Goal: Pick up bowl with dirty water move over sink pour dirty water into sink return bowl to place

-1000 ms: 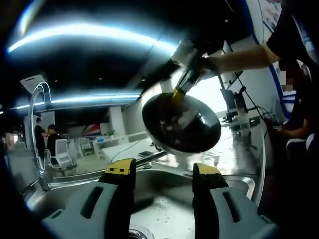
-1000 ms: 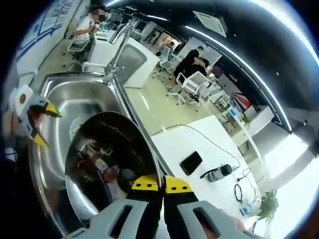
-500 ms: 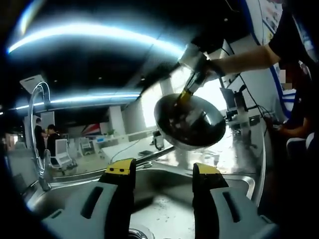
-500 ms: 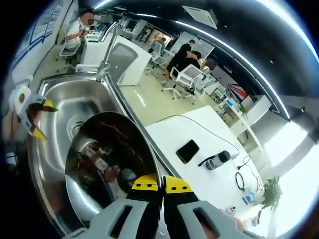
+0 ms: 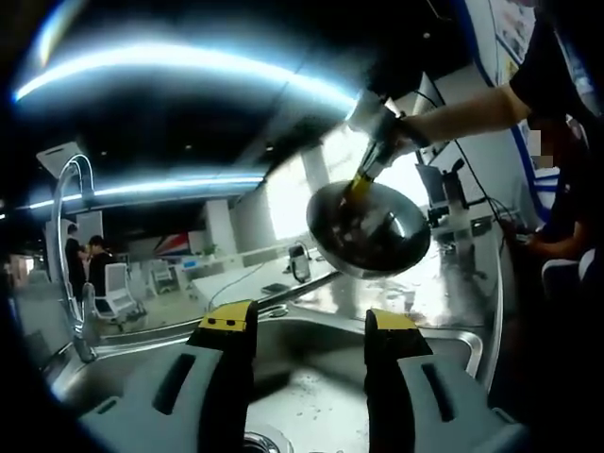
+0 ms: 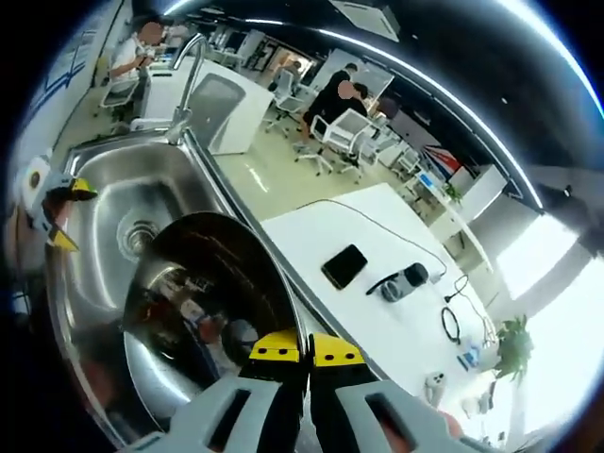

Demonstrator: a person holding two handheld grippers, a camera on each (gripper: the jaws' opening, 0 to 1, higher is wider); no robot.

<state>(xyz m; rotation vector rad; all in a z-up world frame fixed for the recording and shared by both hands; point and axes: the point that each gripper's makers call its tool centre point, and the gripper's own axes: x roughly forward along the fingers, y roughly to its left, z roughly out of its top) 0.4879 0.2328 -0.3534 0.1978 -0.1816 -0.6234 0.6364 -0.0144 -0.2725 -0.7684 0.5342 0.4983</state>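
Observation:
A shiny steel bowl (image 6: 203, 302) fills the lower left of the right gripper view, tilted on its side, with my right gripper (image 6: 305, 351) shut on its rim. The left gripper view shows that bowl (image 5: 370, 229) held in the air above the sink's far right rim, with the right gripper (image 5: 361, 181) gripping its top edge. My left gripper (image 5: 309, 326) is open over the steel sink (image 5: 311, 401), nothing between its jaws. It also appears small at the left of the right gripper view as the left gripper (image 6: 64, 213), beside the sink (image 6: 104, 226) with its drain (image 6: 135, 233).
A curved tap (image 5: 71, 236) stands at the sink's left end; in the right gripper view the tap (image 6: 184, 71) is at the top. A white table (image 6: 377, 283) beyond the sink carries a phone (image 6: 343, 266) and cables. A person's arm (image 5: 472, 99) reaches in from the right.
The bowl has moved right and away from the sink's middle, looking smaller in the left gripper view. The right gripper view has swung, showing more of the white table. The left gripper stayed put.

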